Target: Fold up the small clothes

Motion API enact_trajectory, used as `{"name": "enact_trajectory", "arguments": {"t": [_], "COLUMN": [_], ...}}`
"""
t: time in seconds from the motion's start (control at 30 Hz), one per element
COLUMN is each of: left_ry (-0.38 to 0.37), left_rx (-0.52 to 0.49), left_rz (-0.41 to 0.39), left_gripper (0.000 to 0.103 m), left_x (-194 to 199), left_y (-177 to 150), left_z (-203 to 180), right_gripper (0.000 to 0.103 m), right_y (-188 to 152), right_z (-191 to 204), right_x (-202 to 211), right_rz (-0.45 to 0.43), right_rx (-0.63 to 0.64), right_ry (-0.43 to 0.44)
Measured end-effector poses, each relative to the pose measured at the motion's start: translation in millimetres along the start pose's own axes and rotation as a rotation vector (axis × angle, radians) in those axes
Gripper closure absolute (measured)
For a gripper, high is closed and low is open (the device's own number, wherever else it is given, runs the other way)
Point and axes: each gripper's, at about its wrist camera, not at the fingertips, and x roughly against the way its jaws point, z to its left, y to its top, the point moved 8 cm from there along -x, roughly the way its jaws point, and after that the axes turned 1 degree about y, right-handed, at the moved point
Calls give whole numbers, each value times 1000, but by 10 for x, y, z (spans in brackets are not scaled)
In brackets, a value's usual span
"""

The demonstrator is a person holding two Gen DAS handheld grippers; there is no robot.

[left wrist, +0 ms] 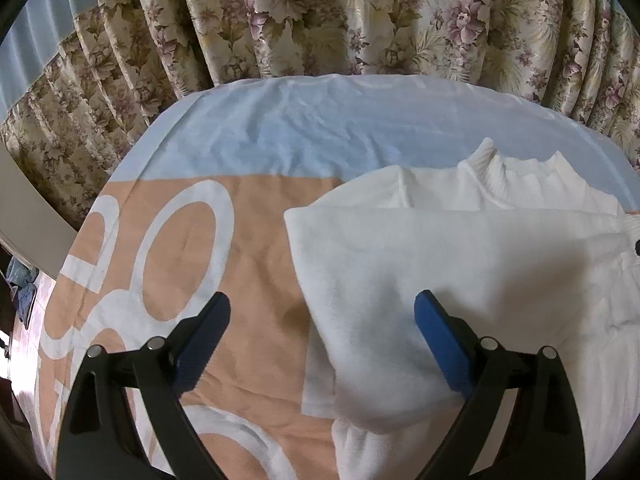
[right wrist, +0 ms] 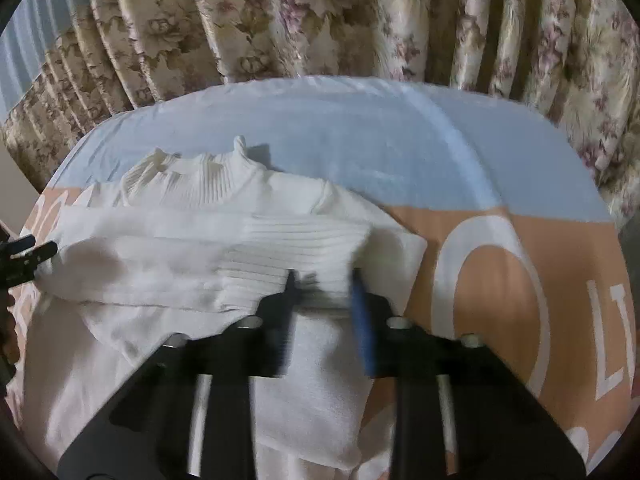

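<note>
A white knitted sweater [left wrist: 460,248] lies on a bed, its ribbed collar [left wrist: 508,172] toward the curtain. One sleeve is folded across the body. My left gripper [left wrist: 323,300] stands open over the sweater's left edge: one blue finger is above the sheet, the other above the cloth, and it holds nothing. In the right wrist view the sweater [right wrist: 160,272] fills the left half. My right gripper [right wrist: 323,280] is nearly closed on the ribbed sleeve cuff [right wrist: 304,252], with white knit bunched between its fingers. This view is blurred. The left gripper's tip [right wrist: 28,254] shows at the left edge.
The bed cover [left wrist: 248,248] is peach with large white rings and letters, and pale blue [right wrist: 360,140] toward the far side. A flowered curtain [left wrist: 320,20] hangs close behind the bed. At the far left is a pale panel [left wrist: 28,224], with floor and clutter below it.
</note>
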Motion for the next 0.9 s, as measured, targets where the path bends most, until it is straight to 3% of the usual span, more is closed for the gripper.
{"name": "enact_trajectory", "arguments": {"t": [0.2, 0.3, 0.37, 0.5, 0.57, 0.63, 0.7, 0.77, 0.9], "left_ry": [-22, -30, -26, -37, -33, -48, -45, -21, -29], "left_rx": [-16, -35, -41, -41, -45, -40, -44, -49, -36], "left_rz": [-6, 0, 8, 25, 14, 1, 0, 22, 40], "left_gripper": [9, 9, 9, 9, 9, 9, 9, 9, 9], "left_x": [91, 81, 50, 23, 55, 87, 77, 12, -43], "left_y": [51, 57, 40, -6, -9, -5, -17, -62, -127], "left_z": [-24, -76, -98, -116, -123, -152, -190, -210, -181], "right_gripper": [87, 87, 86, 85, 82, 71, 58, 58, 60], "right_y": [111, 18, -80, -258, -254, -230, -187, -174, -310], "right_z": [44, 17, -53, -279, -337, -322, -198, -20, 123], "right_x": [401, 579, 537, 288, 319, 410, 492, 492, 176], "right_rz": [-37, 12, 50, 102, 54, 4, -62, -91, -10], "right_rx": [-106, -245, -298, -295, -238, -186, -144, -79, -27], "right_ry": [62, 136, 138, 39, -25, -69, -35, -24, -27]}}
